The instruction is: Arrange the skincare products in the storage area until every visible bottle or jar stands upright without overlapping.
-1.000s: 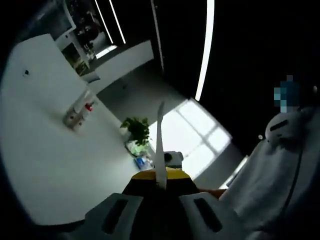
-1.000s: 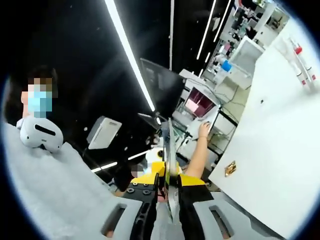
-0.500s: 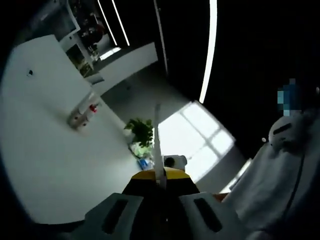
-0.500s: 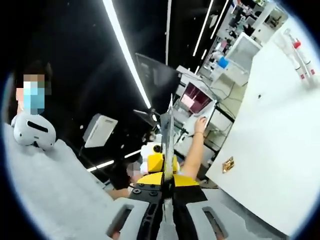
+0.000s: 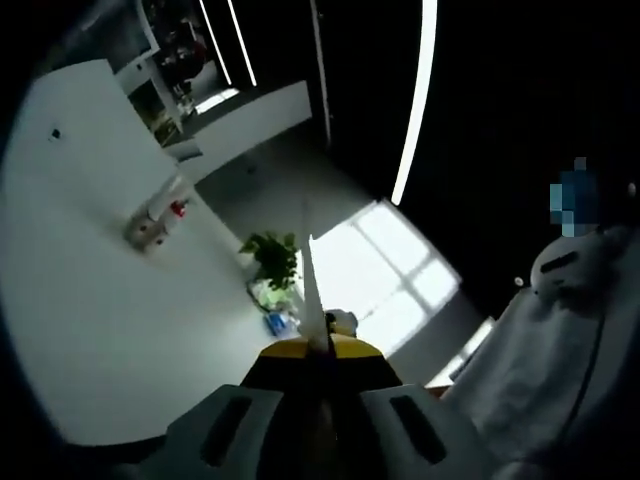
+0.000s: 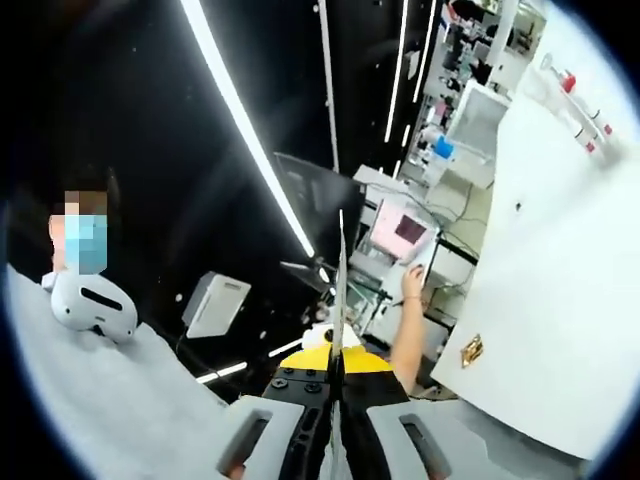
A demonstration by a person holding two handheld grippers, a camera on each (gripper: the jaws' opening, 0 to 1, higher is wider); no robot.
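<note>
No bottle or jar can be made out; both views look up into the room. In the left gripper view my left gripper (image 5: 313, 290) is shut, its two jaws pressed into one thin blade with nothing between them. In the right gripper view my right gripper (image 6: 340, 290) is shut the same way and holds nothing.
A white slab (image 5: 90, 300) carries a small fitting with a red part (image 5: 155, 217). A potted plant (image 5: 272, 258) and a bright window (image 5: 385, 265) lie ahead. A person with a white headset (image 6: 92, 300), a bare arm (image 6: 408, 325), a monitor (image 6: 405, 228) and ceiling light strips (image 6: 250, 150) show to the right.
Both views have shifted a little with the hands. The right gripper's jaws, slightly apart a second ago, now lie tight together. The left gripper stays shut.
</note>
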